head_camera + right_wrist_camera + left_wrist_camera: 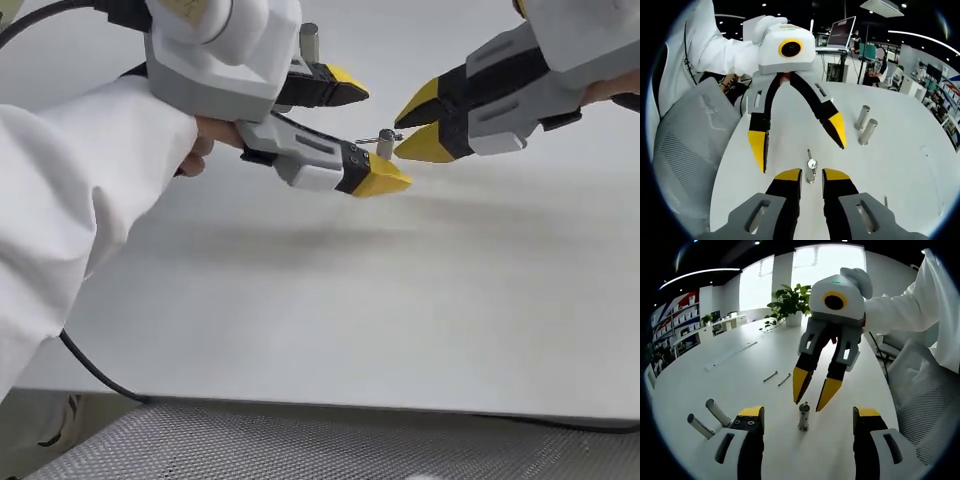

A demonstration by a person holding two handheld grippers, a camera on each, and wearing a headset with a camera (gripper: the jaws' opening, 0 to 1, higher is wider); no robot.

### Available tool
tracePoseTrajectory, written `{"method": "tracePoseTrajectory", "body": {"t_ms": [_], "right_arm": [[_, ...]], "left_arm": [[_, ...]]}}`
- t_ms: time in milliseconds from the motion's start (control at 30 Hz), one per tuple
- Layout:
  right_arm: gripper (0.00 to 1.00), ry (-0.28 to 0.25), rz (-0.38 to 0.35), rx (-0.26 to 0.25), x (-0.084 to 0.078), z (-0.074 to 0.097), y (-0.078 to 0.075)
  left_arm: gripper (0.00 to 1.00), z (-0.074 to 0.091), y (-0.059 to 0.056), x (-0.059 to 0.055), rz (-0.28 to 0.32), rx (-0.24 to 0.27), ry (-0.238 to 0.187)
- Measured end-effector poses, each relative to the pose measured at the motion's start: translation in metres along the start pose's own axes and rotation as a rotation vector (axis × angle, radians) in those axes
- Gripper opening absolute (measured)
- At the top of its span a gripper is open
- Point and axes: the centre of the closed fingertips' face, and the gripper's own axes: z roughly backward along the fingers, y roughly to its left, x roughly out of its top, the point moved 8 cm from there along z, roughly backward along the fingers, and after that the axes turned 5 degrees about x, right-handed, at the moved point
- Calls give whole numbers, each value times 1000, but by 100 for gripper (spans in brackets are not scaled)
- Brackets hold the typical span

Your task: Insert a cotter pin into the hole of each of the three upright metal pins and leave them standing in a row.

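An upright metal pin stands on the white table. A thin cotter pin lies across its top, apparently through the hole, with its loop end towards my right gripper. My left gripper is wide open, one jaw on each side of the pin and apart from it. From the opposite side, my right gripper is open by a narrow gap around the pin's top. Two more metal pins stand together further off.
Two loose cotter pins lie on the table beyond the work. A long flat strip and a potted plant are further back. A black cable hangs off the near table edge, above a mesh chair.
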Motion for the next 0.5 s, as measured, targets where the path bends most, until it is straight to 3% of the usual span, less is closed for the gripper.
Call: {"method": "tracePoseTrajectory", "body": {"t_ms": [67,167,267,500], "right_arm": [[14,1,-6,-2,0,-2,-1],[13,-9,-17,5,-1,-4,-1],[13,-8,-18,9,-1,-8,-2],[12,-16,-29,17,-1,-13,-3]], "left_arm": [[84,3,-2,-3,-3,0,-4],[91,5,-2,-11,50,-20,-22],[100,7,-3,-21,82,-28,-13],[99,18,-12,-29,86,-47,27]]}}
